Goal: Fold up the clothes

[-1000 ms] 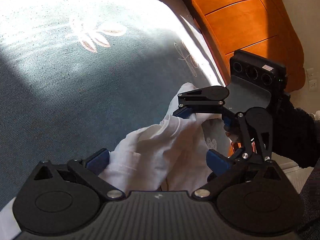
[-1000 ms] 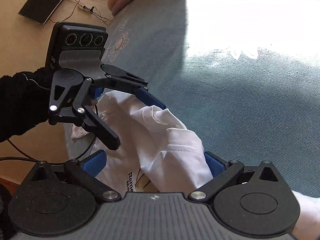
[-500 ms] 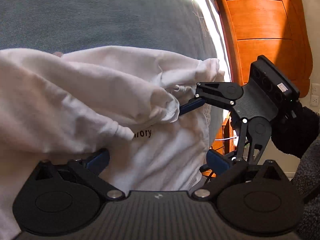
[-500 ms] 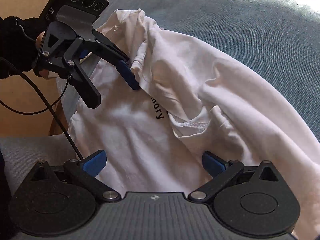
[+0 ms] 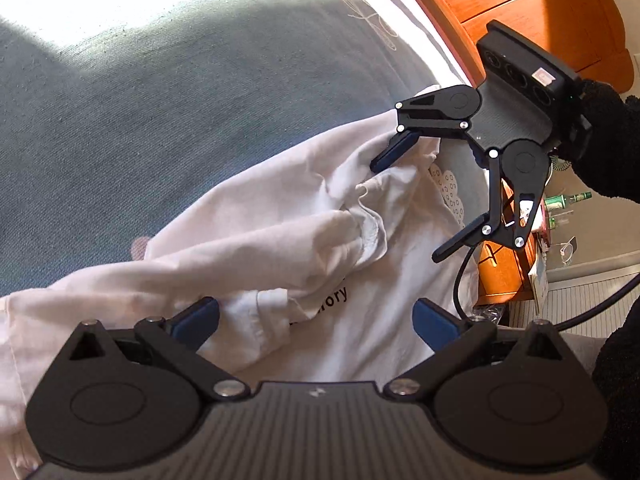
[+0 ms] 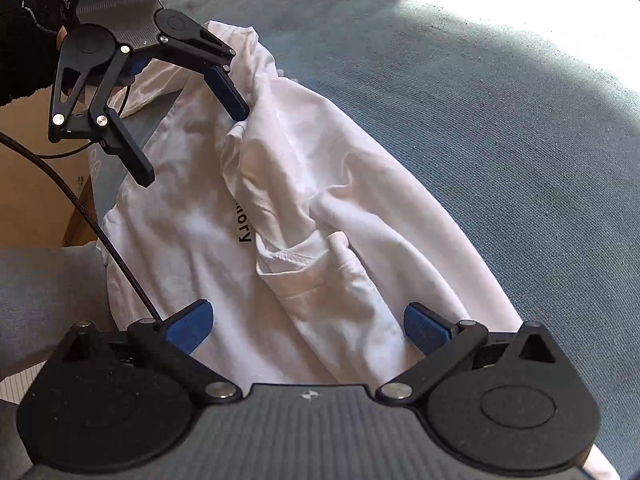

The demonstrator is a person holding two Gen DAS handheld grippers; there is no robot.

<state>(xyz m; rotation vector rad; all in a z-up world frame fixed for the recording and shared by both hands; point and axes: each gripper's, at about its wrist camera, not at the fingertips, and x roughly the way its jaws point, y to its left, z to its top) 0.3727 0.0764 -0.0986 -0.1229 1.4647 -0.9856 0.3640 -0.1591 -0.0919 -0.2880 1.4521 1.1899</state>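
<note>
White T-shirt (image 6: 304,216): crumpled and bunched, lying on my blue-grey bedspread (image 6: 500,128) near its edge, with part of the cloth reaching the edge of the bed. Black lettering (image 6: 244,230) on the chest, partly covered by a fold, ends in "ory".

Left gripper (image 6: 192,144): seen whole only from the right wrist camera. Fingers spread wide; the blue pad (image 6: 226,92) of one touches a raised ridge of cloth, the other finger hangs free above the shirt. Nothing is clamped. A black fuzzy sleeve (image 6: 24,48) holds it, and a cable trails from it.

Right gripper (image 5: 404,208): seen whole only from the left wrist camera. Fingers likewise wide apart, one blue pad (image 5: 394,150) against the shirt's upper edge, the other off the fabric. No grip that I can see.

Left camera only: orange wooden cabinet (image 5: 540,12) beside the bed, a green bottle (image 5: 566,200) and clutter further off.

Right camera only: tan floor (image 6: 28,184) past the bed's edge, and a sunlit patch at the spread's far corner.
</note>
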